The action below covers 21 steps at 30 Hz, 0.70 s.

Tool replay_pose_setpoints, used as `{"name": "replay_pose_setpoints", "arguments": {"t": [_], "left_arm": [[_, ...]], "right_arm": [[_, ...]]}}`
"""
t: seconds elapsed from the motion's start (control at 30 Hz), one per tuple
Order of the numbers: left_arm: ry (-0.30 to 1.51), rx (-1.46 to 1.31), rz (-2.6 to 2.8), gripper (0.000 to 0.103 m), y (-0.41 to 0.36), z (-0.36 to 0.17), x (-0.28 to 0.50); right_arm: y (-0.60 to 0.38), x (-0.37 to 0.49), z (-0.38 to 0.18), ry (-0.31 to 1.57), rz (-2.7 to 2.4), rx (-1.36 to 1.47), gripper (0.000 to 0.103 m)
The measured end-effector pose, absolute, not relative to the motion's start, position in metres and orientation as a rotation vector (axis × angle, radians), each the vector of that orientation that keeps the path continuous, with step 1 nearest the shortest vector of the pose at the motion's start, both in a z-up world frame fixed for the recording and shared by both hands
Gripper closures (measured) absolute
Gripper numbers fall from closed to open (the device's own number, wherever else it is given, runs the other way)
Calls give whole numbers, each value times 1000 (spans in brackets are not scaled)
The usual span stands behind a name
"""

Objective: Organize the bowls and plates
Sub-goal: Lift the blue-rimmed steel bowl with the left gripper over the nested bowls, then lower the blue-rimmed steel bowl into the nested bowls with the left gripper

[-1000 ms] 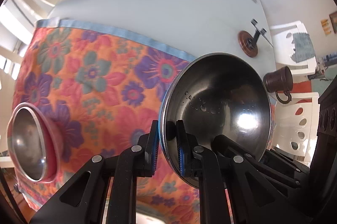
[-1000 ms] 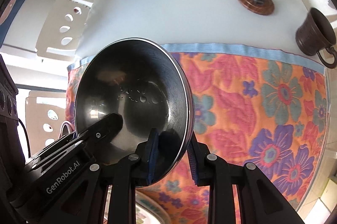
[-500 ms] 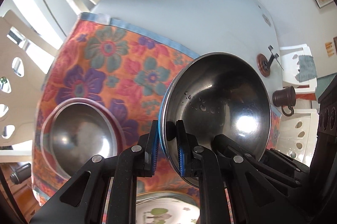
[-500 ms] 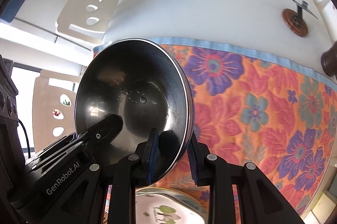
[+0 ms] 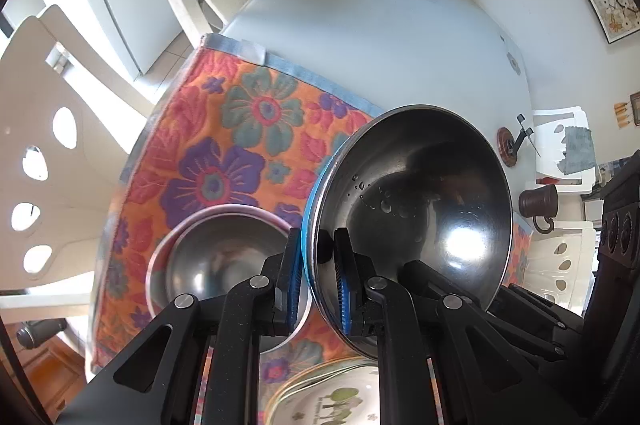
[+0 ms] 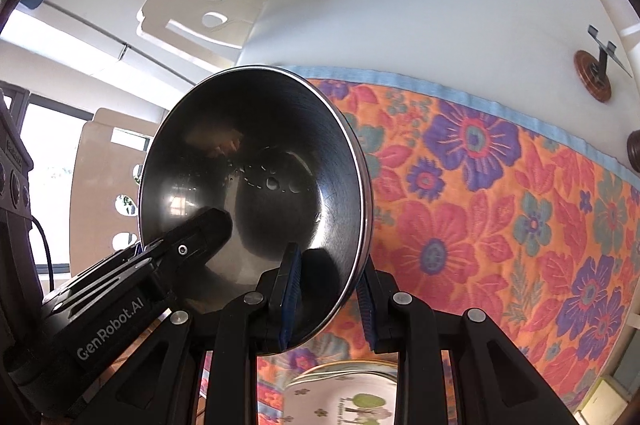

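A: Biggest first?
B: White table (image 5: 384,25), floral cloth (image 5: 224,153) over its near part. On the cloth, 8 o'clock in left view, steel bowl w/ pink rim (image 5: 216,257).
A: The held one?
B: Blue-rimmed steel bowl (image 5: 412,221) is up off the cloth, tilted, water drops inside. Both tongs pinch its rim: left gripper (image 5: 318,289) nearly closed on rim at 6 o'clock, right gripper (image 6: 326,299) likewise, one pad inside, one outside.
A: Smaller stuff?
B: Tree-print plate (image 6: 352,401) at 6 o'clock, under the bowl. Brown mug (image 5: 538,203) at 3 o'clock.
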<state>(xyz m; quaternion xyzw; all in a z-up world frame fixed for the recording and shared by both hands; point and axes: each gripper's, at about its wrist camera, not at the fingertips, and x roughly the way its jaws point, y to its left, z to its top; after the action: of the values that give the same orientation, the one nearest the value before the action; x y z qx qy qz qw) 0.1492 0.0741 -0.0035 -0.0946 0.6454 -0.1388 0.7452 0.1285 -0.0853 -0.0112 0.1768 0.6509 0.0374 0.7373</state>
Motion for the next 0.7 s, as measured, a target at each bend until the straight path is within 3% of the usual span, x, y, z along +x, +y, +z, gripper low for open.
{"name": "replay_pose_setpoints", "arguments": {"t": [0.7], "left_arm": [[1450, -224, -267, 91, 153, -23, 158]], "right_arm": [[0, 146, -26, 1489, 119, 359, 77]]}}
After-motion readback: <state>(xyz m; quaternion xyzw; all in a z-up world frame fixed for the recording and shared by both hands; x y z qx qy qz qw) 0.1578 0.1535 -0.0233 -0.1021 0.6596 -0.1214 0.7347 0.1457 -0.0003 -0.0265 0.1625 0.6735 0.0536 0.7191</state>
